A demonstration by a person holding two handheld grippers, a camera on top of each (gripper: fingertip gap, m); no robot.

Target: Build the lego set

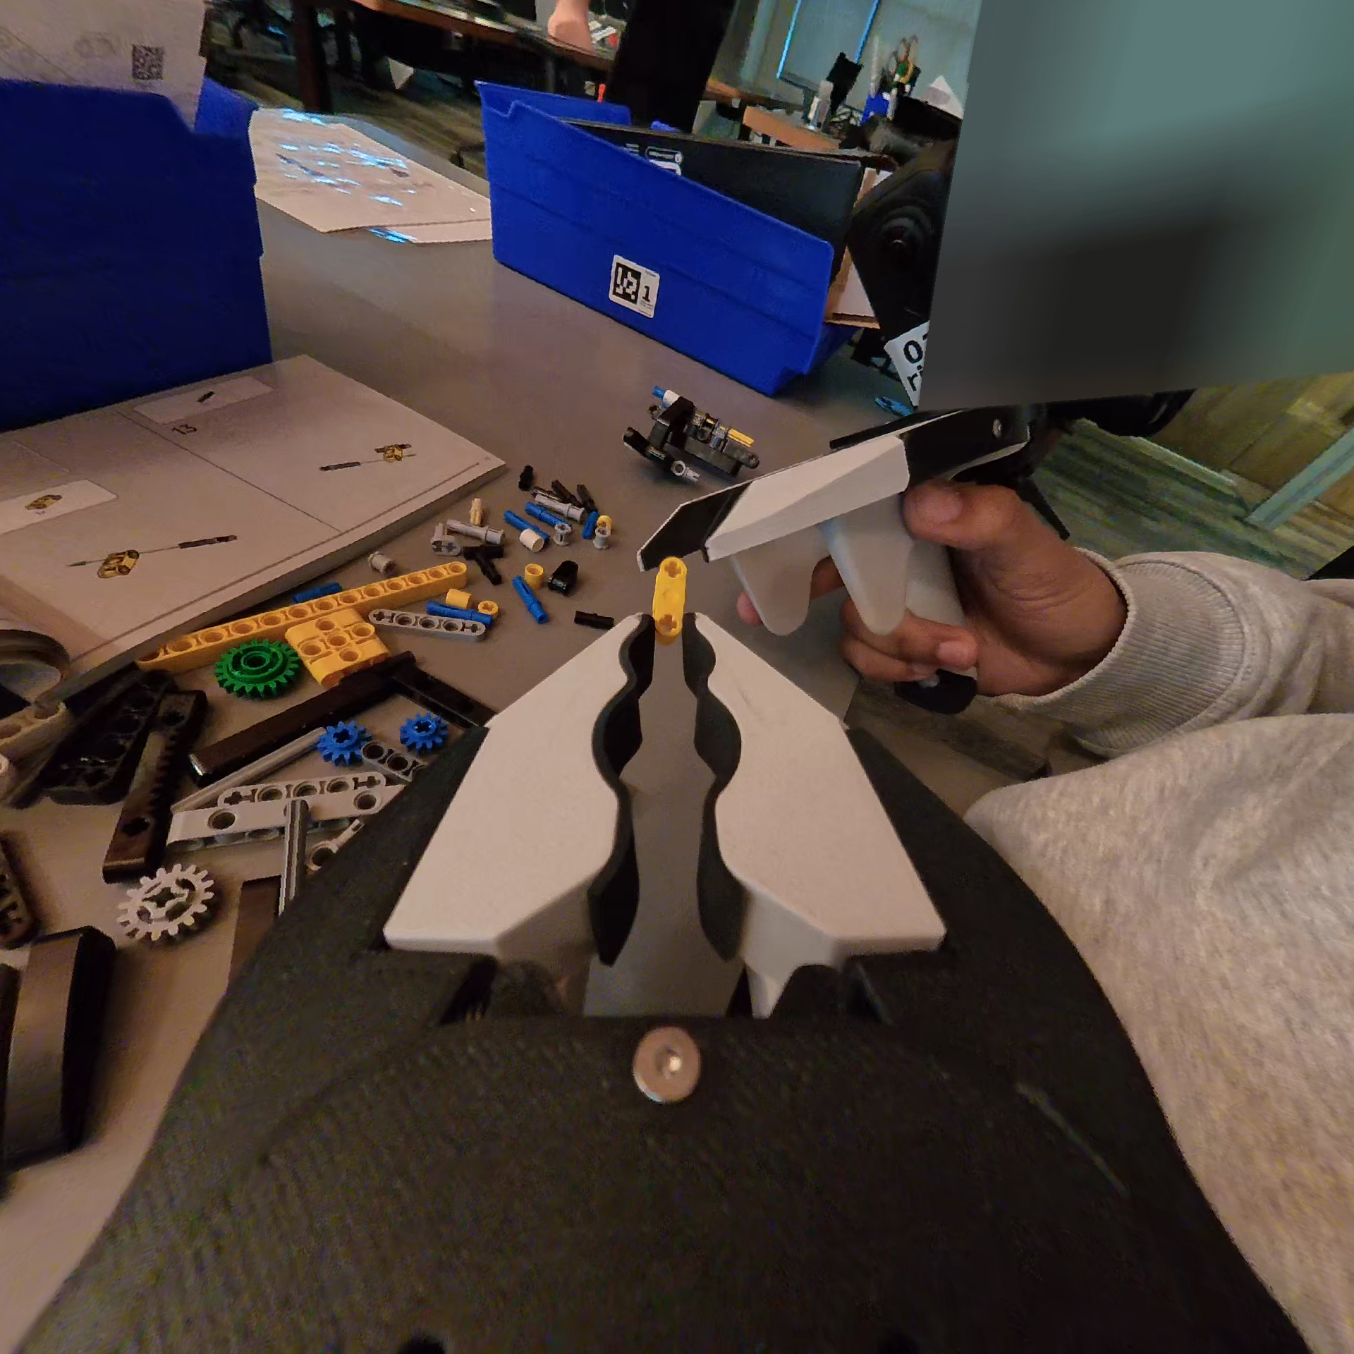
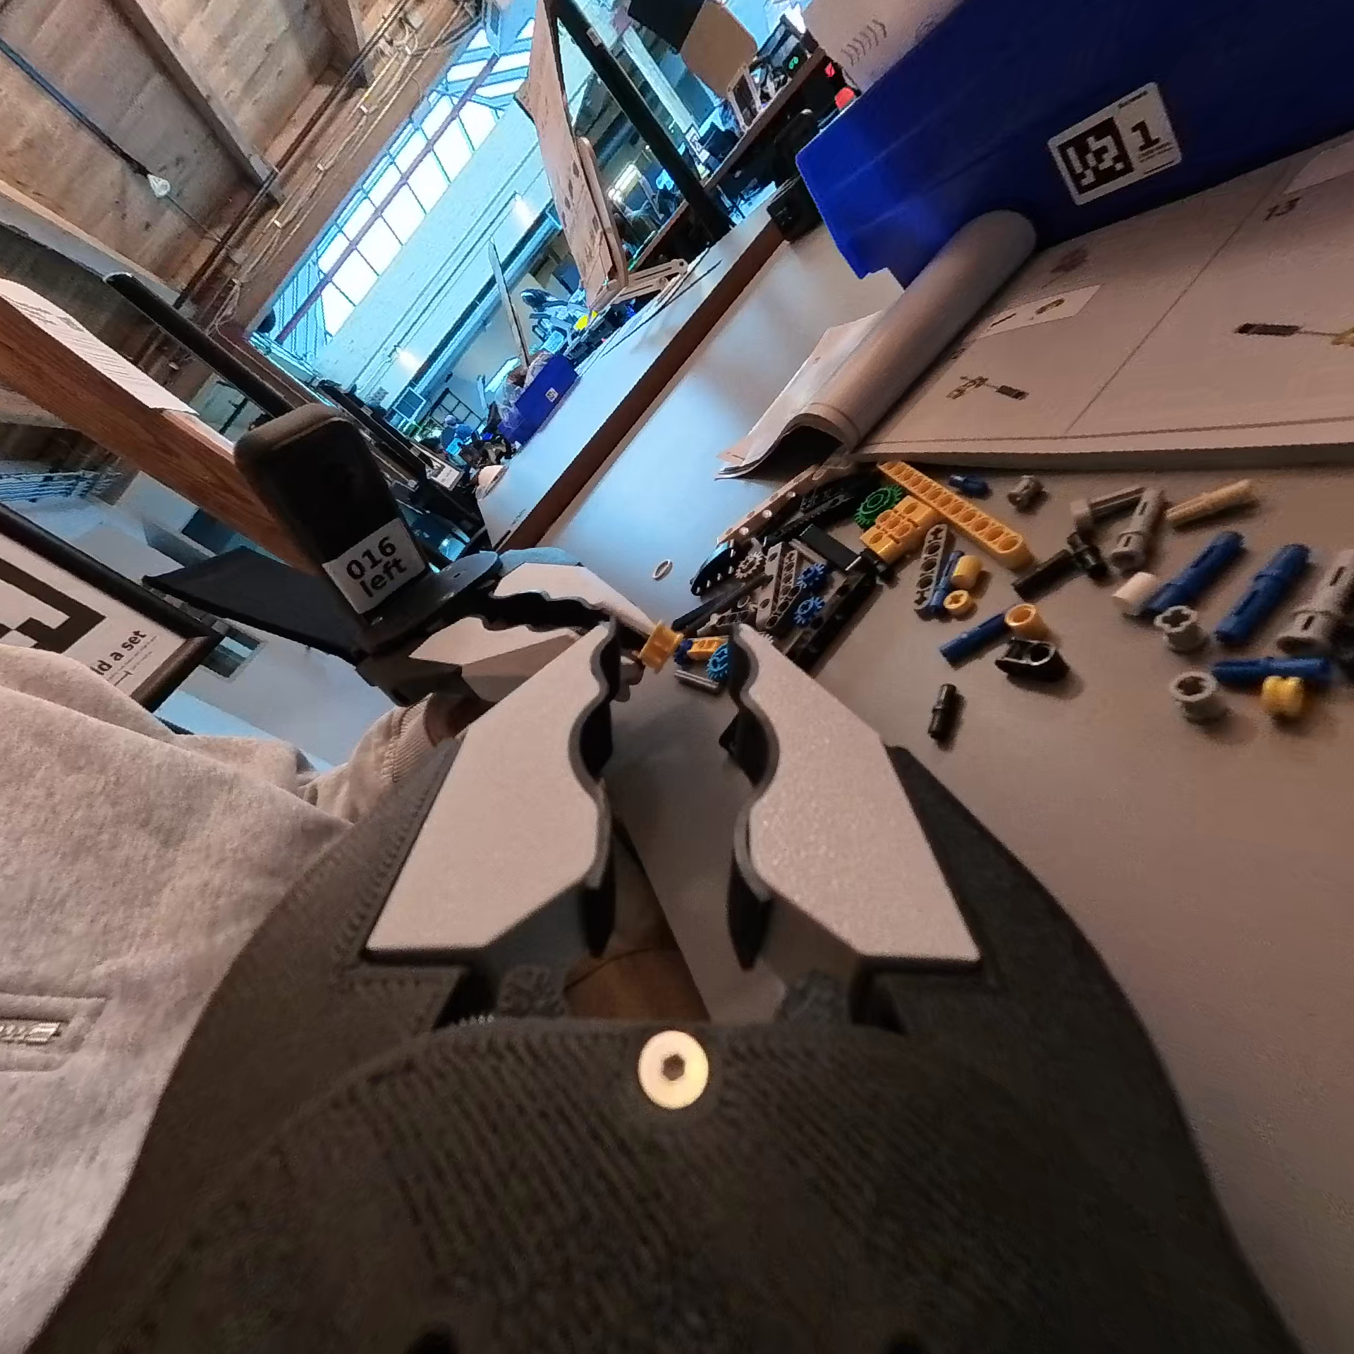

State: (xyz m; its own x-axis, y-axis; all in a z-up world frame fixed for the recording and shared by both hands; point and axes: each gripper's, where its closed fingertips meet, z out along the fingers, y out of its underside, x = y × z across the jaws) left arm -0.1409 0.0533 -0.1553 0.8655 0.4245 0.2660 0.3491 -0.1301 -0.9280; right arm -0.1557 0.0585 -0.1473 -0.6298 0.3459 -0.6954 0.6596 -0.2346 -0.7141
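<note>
My left gripper is shut on a small yellow two-hole Lego piece and holds it upright above the grey table. My right gripper, held by a hand, points in from the right, its tips just above and beside that piece. In the right wrist view the right gripper is open and empty. The yellow piece shows close to its left fingertip, at the tips of the left gripper. A small black sub-assembly lies on the table beyond.
Loose parts lie left of the grippers: a long yellow beam, a green gear, blue gears, blue pins and black beams. An open instruction booklet lies behind them. Blue bins stand at the back. The tips of both grippers are at nearly the same place. From the right gripper's tips to the small black sub-assembly is close to 15 centimetres.
</note>
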